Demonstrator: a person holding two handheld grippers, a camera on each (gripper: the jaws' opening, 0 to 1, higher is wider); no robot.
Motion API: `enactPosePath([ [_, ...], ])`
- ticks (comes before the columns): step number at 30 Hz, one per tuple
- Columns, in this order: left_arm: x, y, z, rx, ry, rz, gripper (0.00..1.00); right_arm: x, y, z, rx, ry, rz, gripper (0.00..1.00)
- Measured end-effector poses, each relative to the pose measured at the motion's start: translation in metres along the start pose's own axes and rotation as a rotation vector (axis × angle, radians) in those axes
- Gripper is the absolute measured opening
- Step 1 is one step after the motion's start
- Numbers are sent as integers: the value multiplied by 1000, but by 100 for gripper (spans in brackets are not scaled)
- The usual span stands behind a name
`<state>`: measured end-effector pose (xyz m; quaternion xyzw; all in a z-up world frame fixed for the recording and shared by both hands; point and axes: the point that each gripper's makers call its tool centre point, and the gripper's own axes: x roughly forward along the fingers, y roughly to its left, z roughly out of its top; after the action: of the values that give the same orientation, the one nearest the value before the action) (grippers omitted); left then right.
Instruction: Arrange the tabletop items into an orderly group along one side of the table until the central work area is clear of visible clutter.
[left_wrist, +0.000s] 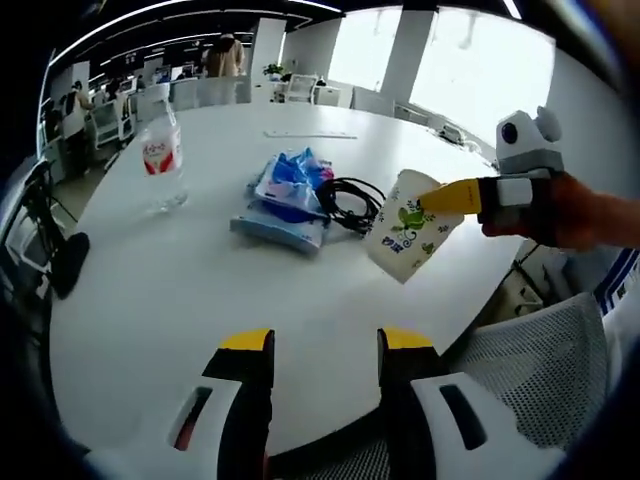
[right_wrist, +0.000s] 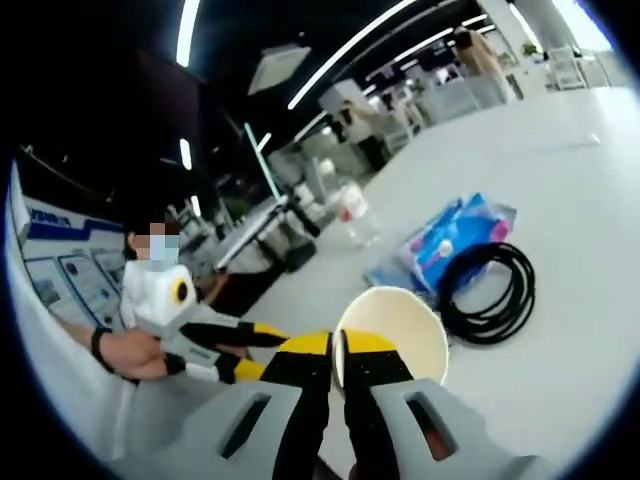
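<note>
A white paper cup (left_wrist: 408, 238) with a green leaf print hangs tilted above the table's right edge. My right gripper (left_wrist: 437, 199) comes in from the right, shut on its rim. In the right gripper view the same cup (right_wrist: 398, 325) sits with its rim pinched between my right gripper (right_wrist: 338, 350) jaws. On the white table (left_wrist: 180, 290) lie blue packets (left_wrist: 285, 198), a coiled black cable (left_wrist: 350, 205) and a clear water bottle (left_wrist: 160, 160). My left gripper (left_wrist: 326, 345) stands open over the near table edge, holding nothing. A hand holds my left gripper (right_wrist: 253, 350) at the left.
A grey mesh chair (left_wrist: 525, 345) stands at the lower right, a black chair (left_wrist: 62, 262) at the left. Cable (right_wrist: 490, 290), packets (right_wrist: 450, 240) and bottle (right_wrist: 355, 215) lie beyond the cup. Desks, chairs and people fill the far room.
</note>
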<state>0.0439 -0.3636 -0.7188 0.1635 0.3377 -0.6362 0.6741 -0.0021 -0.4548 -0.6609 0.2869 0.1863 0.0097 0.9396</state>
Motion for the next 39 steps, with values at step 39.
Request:
enactPosePath([
  [39, -7, 10, 2, -104, -43, 49, 38, 153, -15, 85, -635, 293, 64, 0],
])
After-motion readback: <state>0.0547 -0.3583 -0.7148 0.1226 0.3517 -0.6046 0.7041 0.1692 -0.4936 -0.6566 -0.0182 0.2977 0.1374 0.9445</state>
